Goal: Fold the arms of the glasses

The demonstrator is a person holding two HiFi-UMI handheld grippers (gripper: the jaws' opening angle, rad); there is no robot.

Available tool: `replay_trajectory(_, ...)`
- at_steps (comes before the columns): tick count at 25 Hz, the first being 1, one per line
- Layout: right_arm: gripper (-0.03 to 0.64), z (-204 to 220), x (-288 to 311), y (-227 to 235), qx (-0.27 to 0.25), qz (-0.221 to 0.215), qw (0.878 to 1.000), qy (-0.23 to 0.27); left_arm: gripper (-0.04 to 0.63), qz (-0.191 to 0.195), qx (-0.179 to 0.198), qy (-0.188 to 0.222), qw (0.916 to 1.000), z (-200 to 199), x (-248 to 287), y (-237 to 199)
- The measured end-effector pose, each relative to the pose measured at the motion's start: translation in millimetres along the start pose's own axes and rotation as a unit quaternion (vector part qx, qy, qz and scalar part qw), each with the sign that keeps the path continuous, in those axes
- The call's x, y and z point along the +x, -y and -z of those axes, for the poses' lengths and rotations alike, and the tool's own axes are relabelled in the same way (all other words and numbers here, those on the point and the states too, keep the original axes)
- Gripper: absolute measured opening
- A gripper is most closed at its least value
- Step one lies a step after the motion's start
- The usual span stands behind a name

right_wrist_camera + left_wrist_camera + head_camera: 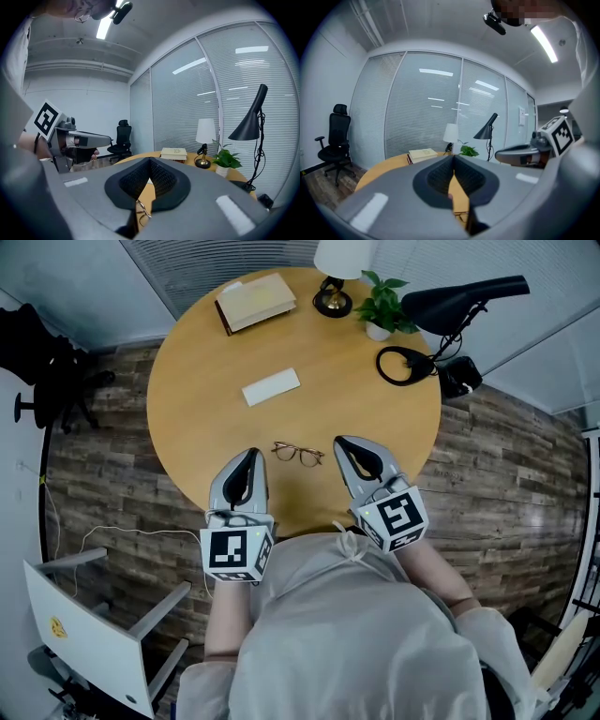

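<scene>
A pair of thin-rimmed glasses [298,454] lies on the round wooden table [375,437] near its front edge. How its arms stand is too fine to tell. My left gripper [251,455] hovers just left of the glasses and my right gripper [343,442] just right of them, neither touching. Both are shut with nothing held. In the right gripper view the glasses [142,209] show through the slit below the closed jaws of the right gripper [149,161]. In the left gripper view the left gripper [453,159] is shut too, and the glasses [461,216] are barely visible.
A white flat case [271,387] lies mid-table. At the far edge stand a book [255,302], a lamp base [333,302], a potted plant [382,307] and a black desk lamp [459,301] with its cable. An office chair [47,371] stands left.
</scene>
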State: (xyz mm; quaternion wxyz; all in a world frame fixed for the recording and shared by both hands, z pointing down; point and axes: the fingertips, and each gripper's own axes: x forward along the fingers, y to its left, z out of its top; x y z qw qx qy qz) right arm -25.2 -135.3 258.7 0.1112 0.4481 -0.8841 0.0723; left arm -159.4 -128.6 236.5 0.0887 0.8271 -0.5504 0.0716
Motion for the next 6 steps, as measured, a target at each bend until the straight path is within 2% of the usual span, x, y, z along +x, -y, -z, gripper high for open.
replay_trajectory(6,-0.002,4.9,2.8,-3.5,0.004,0.0,1.0,-0.007,0.006,0.003,0.008,-0.004,1.0,3.1,-0.1,-1.4)
